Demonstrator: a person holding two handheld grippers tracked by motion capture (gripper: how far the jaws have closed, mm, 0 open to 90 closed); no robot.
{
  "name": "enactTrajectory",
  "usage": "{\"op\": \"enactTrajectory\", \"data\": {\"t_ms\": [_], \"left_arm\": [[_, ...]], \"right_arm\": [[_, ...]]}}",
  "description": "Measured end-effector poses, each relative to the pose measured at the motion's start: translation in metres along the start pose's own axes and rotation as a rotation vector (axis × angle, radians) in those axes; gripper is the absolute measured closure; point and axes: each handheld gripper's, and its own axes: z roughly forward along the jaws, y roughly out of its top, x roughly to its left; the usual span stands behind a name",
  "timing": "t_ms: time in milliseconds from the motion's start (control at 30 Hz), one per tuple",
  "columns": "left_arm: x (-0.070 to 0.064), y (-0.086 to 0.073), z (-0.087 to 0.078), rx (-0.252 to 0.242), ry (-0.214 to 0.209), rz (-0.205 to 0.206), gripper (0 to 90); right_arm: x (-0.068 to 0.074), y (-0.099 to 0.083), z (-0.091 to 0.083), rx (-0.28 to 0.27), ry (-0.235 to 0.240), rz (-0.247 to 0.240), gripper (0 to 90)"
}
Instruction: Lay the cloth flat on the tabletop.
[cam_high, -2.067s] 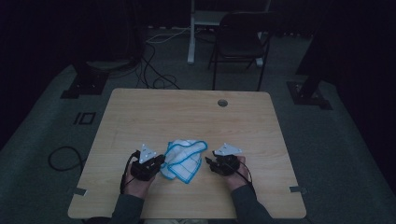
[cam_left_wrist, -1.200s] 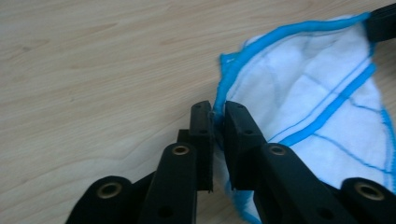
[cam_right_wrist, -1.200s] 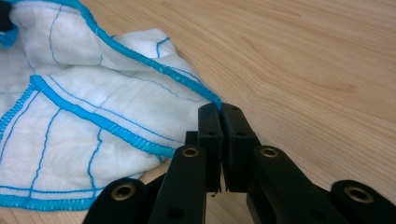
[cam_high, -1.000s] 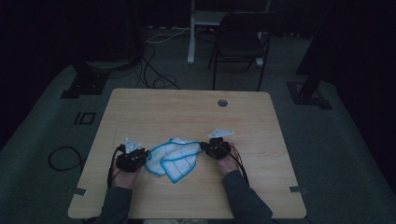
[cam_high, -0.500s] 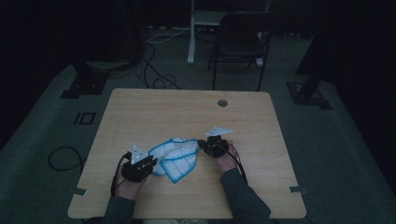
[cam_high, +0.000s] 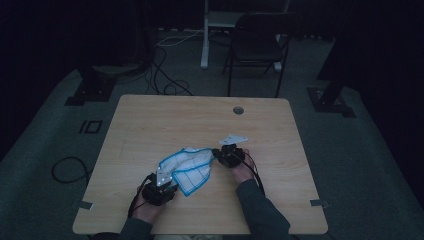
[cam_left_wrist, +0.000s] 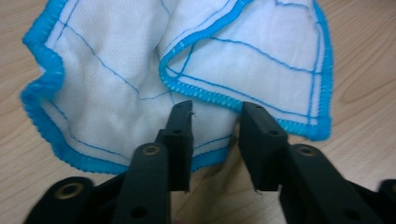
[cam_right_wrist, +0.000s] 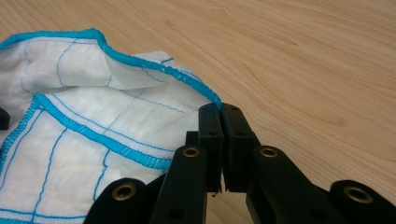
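Note:
A white cloth with blue stitched edging (cam_high: 189, 167) lies rumpled on the wooden table (cam_high: 200, 120), stretched between my two grippers. My left gripper (cam_high: 164, 183) sits at the cloth's near left corner. In the left gripper view its jaws (cam_left_wrist: 217, 112) stand open, with the cloth (cam_left_wrist: 116, 70) and its folded blue hem just beyond and under the tips. My right gripper (cam_high: 221, 154) is at the cloth's far right corner. In the right gripper view its jaws (cam_right_wrist: 220, 110) are shut on the blue edge of the cloth (cam_right_wrist: 84, 135).
A round cable hole (cam_high: 238, 109) sits near the table's far edge. A dark chair (cam_high: 257, 45) and a white post (cam_high: 205, 35) stand beyond the table, with cables on the floor. Bare wood surrounds the cloth on all sides.
My left gripper has moved nearer and to the right, down to the cloth's near corner. The cloth has been pulled out longer. My right gripper has stayed in place, shut on its corner.

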Motion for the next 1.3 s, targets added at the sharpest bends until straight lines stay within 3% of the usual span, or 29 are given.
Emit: {"op": "enactTrajectory", "data": {"t_ms": [133, 200, 300, 600, 733, 967, 1133, 1300], "left_arm": [[0.001, 0.001, 0.000, 0.012, 0.014, 0.028, 76.2], [0.004, 0.002, -0.001, 0.017, 0.009, 0.023, 83.5], [0.009, 0.002, -0.003, 0.017, -0.005, 0.011, 87.1], [0.024, 0.002, -0.024, -0.030, -0.046, 0.010, 88.0], [0.037, 0.003, -0.046, -0.095, -0.085, -0.006, 88.1], [0.053, 0.008, -0.065, -0.163, -0.099, -0.032, 88.2], [0.058, 0.009, -0.066, -0.174, -0.104, -0.046, 88.4], [0.068, 0.010, -0.055, -0.169, -0.103, -0.083, 88.4]], "right_arm": [[-0.001, 0.001, 0.001, 0.007, -0.014, -0.006, 88.4], [-0.003, 0.001, 0.000, 0.007, -0.017, -0.006, 88.5], [-0.005, 0.002, 0.000, 0.009, -0.022, -0.003, 88.5], [-0.011, 0.003, -0.003, 0.014, -0.041, 0.011, 88.7], [-0.015, 0.005, -0.006, 0.010, -0.054, 0.020, 88.8], [-0.024, 0.007, -0.011, 0.007, -0.074, 0.037, 88.8], [-0.030, 0.005, -0.014, 0.012, -0.080, 0.050, 88.8], [-0.038, 0.002, -0.014, 0.023, -0.085, 0.063, 88.8]]}}
